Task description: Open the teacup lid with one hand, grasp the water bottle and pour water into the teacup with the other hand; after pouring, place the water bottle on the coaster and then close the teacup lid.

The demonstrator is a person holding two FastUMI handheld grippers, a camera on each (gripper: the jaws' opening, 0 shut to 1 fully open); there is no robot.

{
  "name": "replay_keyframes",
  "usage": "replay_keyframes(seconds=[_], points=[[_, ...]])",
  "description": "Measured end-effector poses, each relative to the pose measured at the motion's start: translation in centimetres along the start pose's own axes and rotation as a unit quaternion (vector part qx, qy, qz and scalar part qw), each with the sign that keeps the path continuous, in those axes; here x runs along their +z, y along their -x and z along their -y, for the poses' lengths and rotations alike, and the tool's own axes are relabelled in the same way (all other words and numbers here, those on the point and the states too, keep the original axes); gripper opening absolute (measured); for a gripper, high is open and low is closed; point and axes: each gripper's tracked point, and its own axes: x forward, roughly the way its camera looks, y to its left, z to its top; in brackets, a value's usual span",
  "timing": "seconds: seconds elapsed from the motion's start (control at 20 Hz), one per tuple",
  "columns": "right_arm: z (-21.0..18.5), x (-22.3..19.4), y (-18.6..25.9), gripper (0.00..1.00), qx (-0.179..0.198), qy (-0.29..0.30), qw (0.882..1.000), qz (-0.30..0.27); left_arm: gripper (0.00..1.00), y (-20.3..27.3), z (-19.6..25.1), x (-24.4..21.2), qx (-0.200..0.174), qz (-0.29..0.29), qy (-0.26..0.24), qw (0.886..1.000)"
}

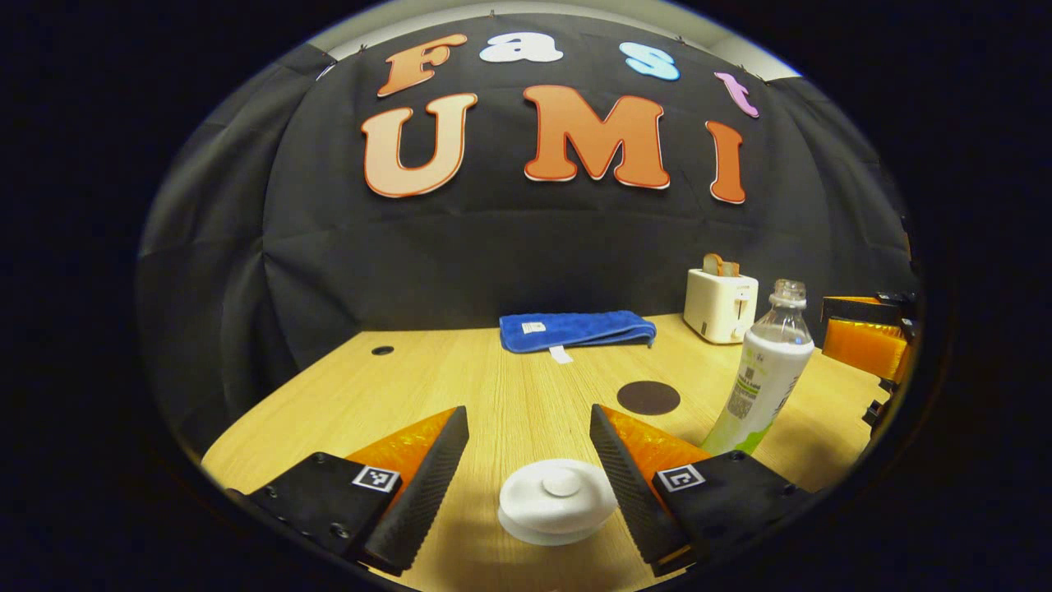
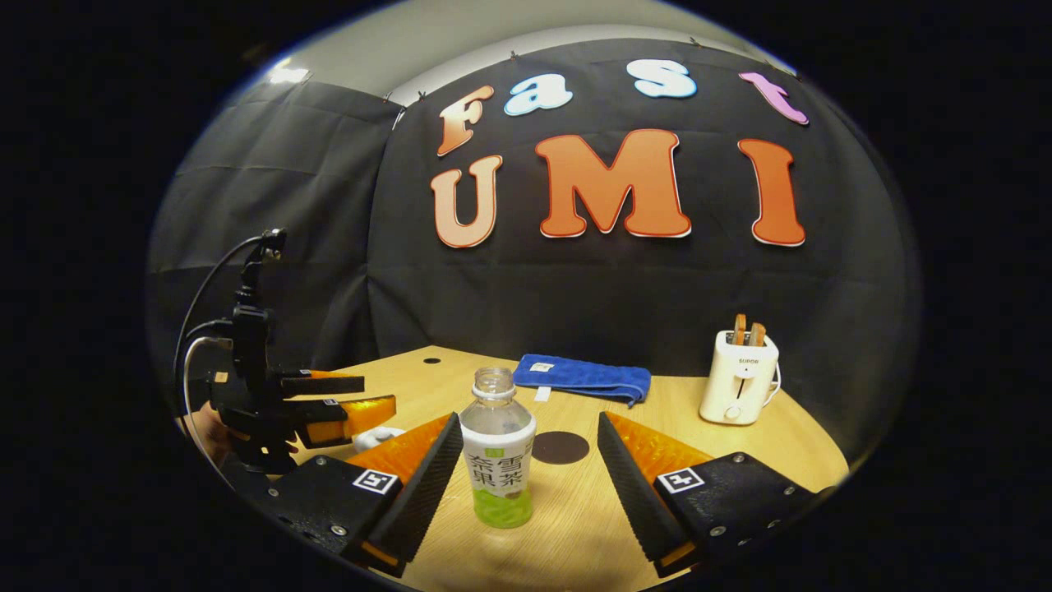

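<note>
One wooden table (image 2: 740, 448) against black cloth wall (image 2: 625, 288).

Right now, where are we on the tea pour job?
Done: nothing visible. The white lid still sits on the teacup, and the coaster is bare. In hand: the left tool is open around the lid, and the right tool is open around the uncapped water bottle, neither gripping yet. Left: lift the lid, pour, set the bottle on the coaster, re-lid.

Both views look low across the table (image 1: 509, 378) toward the back wall, sharing bottle (image 2: 497, 460), coaster (image 1: 648, 397), towel (image 2: 583, 376) and toaster (image 1: 721, 305).
</note>
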Motion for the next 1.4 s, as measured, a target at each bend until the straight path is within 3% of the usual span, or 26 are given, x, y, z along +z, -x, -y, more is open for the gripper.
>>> replay_keyframes(seconds=[0.5, 0.75, 0.8, 0.85, 0.95, 1.0, 1.05, 1.15, 1.4], points=[[-0.3, -2.6, -0.4, 0.99, 0.015, 0.023, 0.999, -0.022, 0.79, -1.1, 1.3, -3.3, -0.001, -0.033, -0.027, 0.999], [-0.1, -3.1, -0.5, 0.99, 0.014, 0.024, 0.999, -0.026, 0.58, -1.2, 1.8, -3.6, 0.003, -0.023, -0.065, 0.998], [-0.1, -3.1, -0.5, 0.99, 0.015, 0.023, 0.999, -0.026, 0.58, -1.1, 1.5, -3.7, 0.009, -0.023, -0.067, 0.997], [0.0, -3.2, -0.6, 0.99, 0.014, 0.022, 0.999, -0.026, 0.48, -1.1, 1.6, -3.6, 0.009, -0.022, -0.066, 0.998], [0.0, -3.3, -0.6, 0.99, 0.013, 0.022, 0.999, -0.028, 0.37, -1.3, 1.7, -3.7, 0.009, -0.023, -0.071, 0.997], [0.0, -3.4, -0.7, 0.99, 0.014, 0.023, 0.999, -0.029, 0.37, -1.4, 1.7, -3.4, 0.008, -0.021, -0.073, 0.997], [-0.1, -3.6, -0.8, 0.99, 0.015, 0.024, 0.999, -0.031, 0.29, -1.3, 1.5, -3.6, 0.014, -0.018, -0.069, 0.997], [-0.2, -3.9, -1.0, 0.99, 0.016, 0.028, 0.999, -0.035, 0.35, -1.3, 1.5, -3.5, 0.014, -0.016, -0.070, 0.997], [-0.8, -4.8, -1.8, 0.99, 0.020, 0.036, 0.998, -0.047, 0.31, -1.2, 1.7, -2.0, 0.012, 0.009, -0.068, 0.998]])
